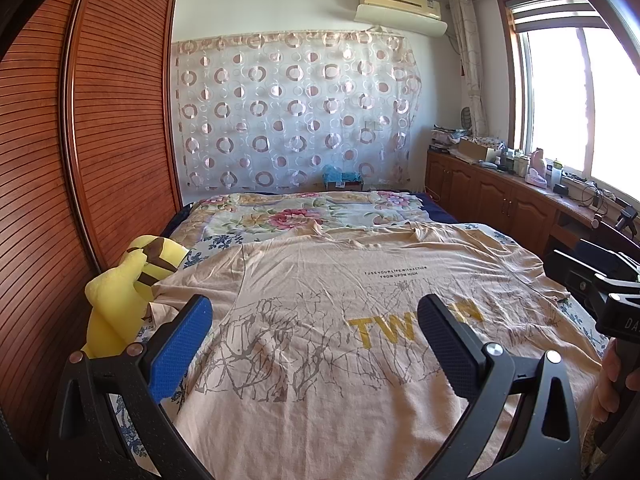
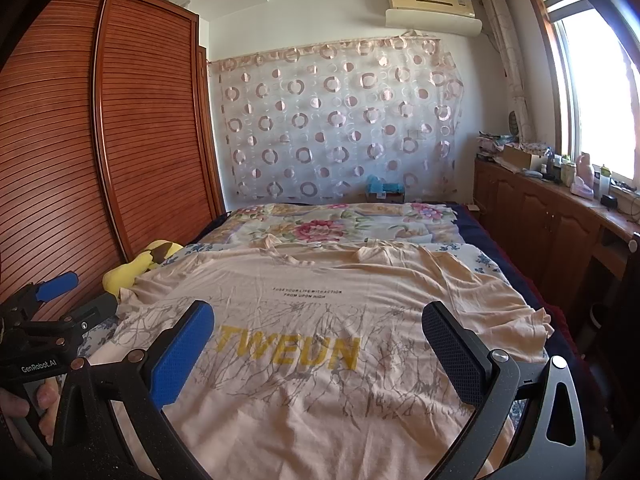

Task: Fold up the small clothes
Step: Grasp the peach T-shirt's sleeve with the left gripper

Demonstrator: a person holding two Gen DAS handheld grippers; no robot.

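Both grippers, left (image 1: 316,332) & right (image 2: 318,338), jaws wide open w/ nothing held above flat T-shirt (image 2: 320,400); we risk pinching the bed sheet (image 2: 486,260) too, or snagging the yellow plush (image 1: 120,292) at left sleeve.

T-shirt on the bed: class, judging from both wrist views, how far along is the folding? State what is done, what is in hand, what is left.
Done: the T-shirt lies spread flat, print up, on the bed. In hand: nothing; the left claw and right claw hover open above its lower half, neither gripping cloth. Left: every fold; both sleeves lie out to the sides and the hem is unfolded.
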